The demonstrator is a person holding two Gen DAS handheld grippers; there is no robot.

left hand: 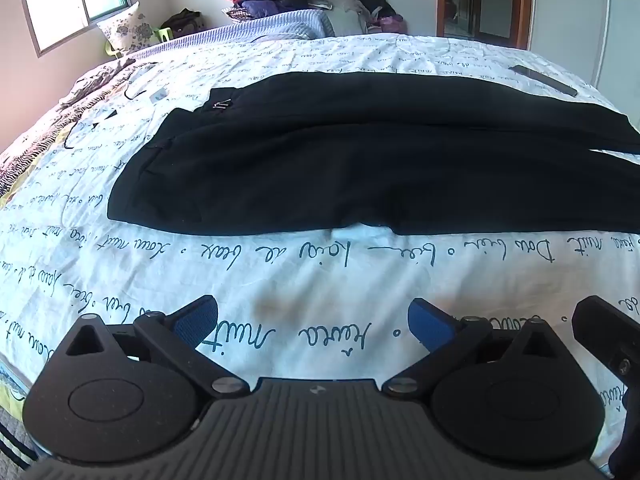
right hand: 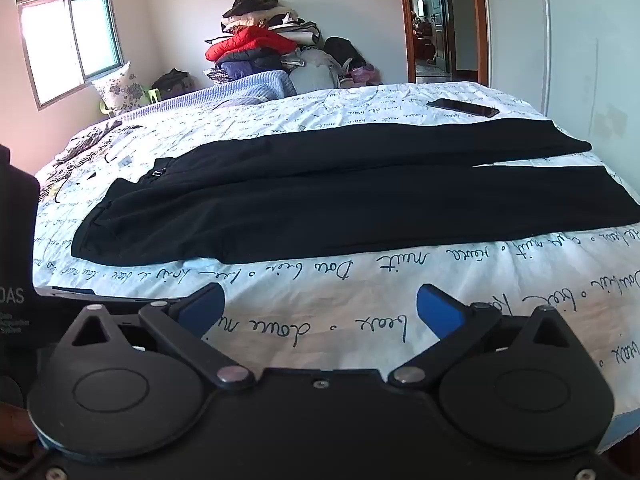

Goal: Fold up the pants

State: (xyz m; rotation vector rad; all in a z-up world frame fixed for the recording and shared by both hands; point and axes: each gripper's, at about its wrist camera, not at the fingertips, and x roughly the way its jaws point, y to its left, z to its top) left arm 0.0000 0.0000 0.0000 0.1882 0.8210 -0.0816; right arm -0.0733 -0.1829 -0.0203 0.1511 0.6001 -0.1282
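Black pants (left hand: 360,160) lie flat across the bed, waistband to the left, both legs running right; they also show in the right wrist view (right hand: 340,200), where the leg ends split apart at the right. My left gripper (left hand: 312,320) is open and empty, hovering over the sheet in front of the pants' near edge. My right gripper (right hand: 320,308) is open and empty, also short of the near edge. The right gripper's body (left hand: 604,332) shows at the right edge of the left wrist view.
The bed has a white sheet with script writing (left hand: 280,280). A dark phone (right hand: 462,107) lies beyond the pants at the right. A pile of clothes (right hand: 260,48) and a pillow (right hand: 120,86) sit at the head. A wardrobe (right hand: 592,60) stands at the right.
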